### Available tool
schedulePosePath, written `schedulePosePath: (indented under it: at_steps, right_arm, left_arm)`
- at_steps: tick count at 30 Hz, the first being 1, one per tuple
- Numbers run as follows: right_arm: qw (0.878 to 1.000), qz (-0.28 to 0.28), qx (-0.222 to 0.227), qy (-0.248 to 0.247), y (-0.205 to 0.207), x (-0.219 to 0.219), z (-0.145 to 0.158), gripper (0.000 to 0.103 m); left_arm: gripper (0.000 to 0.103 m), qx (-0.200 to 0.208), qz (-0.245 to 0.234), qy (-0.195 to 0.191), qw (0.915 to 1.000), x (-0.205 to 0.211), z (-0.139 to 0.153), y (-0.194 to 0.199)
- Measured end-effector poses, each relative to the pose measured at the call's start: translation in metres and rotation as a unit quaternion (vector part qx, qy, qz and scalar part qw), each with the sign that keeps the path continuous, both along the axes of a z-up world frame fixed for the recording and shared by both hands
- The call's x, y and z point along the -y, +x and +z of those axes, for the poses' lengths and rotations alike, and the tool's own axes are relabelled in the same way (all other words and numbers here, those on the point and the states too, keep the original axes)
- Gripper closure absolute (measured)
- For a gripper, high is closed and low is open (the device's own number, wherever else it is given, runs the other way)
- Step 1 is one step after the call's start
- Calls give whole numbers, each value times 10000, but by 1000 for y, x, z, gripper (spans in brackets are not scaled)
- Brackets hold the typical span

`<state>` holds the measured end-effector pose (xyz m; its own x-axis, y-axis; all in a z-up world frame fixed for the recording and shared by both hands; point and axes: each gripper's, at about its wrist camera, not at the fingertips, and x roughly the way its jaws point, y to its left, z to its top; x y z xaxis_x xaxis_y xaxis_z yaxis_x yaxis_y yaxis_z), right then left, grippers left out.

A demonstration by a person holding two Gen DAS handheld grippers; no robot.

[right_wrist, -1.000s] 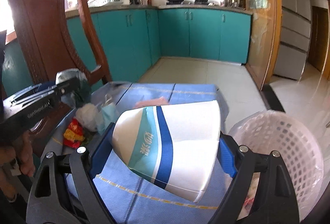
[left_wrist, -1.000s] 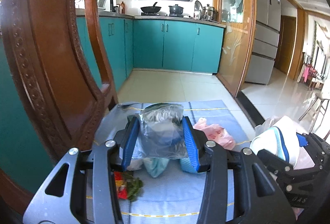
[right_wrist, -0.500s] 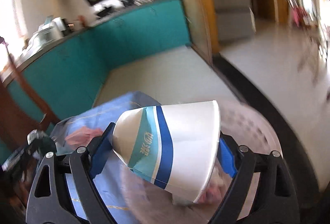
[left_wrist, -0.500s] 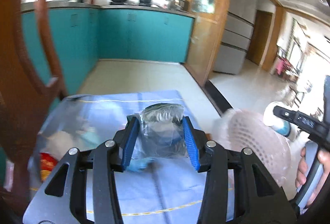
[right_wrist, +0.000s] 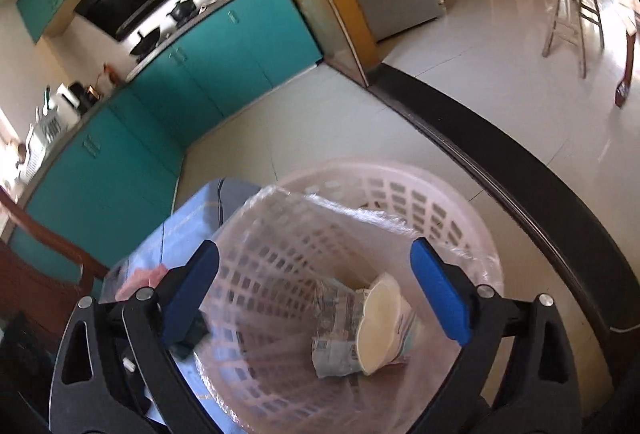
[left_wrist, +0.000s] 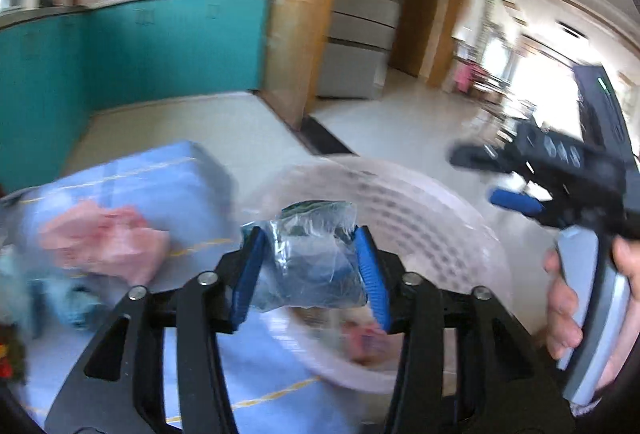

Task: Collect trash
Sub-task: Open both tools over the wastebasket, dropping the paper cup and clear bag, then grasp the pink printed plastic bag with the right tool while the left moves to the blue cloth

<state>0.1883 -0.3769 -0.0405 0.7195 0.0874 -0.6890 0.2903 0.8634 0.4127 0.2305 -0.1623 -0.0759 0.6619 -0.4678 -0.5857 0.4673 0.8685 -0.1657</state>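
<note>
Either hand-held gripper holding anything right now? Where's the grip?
Left hand-held gripper: crumpled clear plastic bag between the pads, flanked on both sides; contact unclear. Right hand-held gripper: open, nothing held; the paper cup lies in the basket.

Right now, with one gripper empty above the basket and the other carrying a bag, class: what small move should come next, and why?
Probably let the left gripper finish opening. Its jaws have just been opening, yet the crumpled clear plastic bag sits between the pads above the lined white basket. The right gripper is open and empty, and the paper cup lies inside the basket.
</note>
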Motion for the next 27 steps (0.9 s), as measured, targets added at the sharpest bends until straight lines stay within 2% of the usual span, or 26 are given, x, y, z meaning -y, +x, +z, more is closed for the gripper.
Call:
schedulePosePath:
  at_steps: [1, 3, 6, 9, 11, 13, 15, 18, 21, 23, 27]
  right_arm:
    - [10000, -37, 45, 42, -1, 1, 1, 9]
    - [9999, -68, 118, 74, -1, 2, 3, 9]
    - [9996, -27, 222, 158, 1, -1, 5, 9]
    - [9990, 97, 386, 213, 2, -8, 11, 9]
    - [9983, 275, 486, 149, 5, -23, 14, 9]
    - [9970, 509, 575, 19, 9, -39, 18, 9]
    - [9949, 752, 648, -196, 12, -60, 20, 9]
    - [9882, 1257, 709, -515, 20, -100, 21, 9]
    - [9778, 1791, 738, -799, 29, -145, 17, 9]
    - [9680, 2150, 760, -1048, 38, -181, 9, 9]
    - [9556, 2546, 616, -1351, 65, -234, -11, 9]
  left_arm:
    - [38, 10, -160, 35, 9999, 8, -3, -3]
    - [27, 193, -189, 231, 9994, 18, -5, -9]
    - [25, 427, -80, 527, 9977, 18, -3, -13]
    - [25, 574, 523, 552, 9955, -7, 7, -7]
    - [25, 771, 1351, 702, 9853, -38, 18, -1]
    - [25, 870, 2086, 966, 9693, -67, 27, 7]
    - [25, 827, 2829, 961, 9507, -111, 40, 13]
    - [26, 720, 3481, 613, 9327, -166, 55, 10]
    - [26, 815, 3835, 528, 9184, -204, 68, -3]
    - [26, 836, 3868, 538, 9168, -218, 71, -9]
    - [26, 714, 3710, 651, 9236, -232, 65, -10]
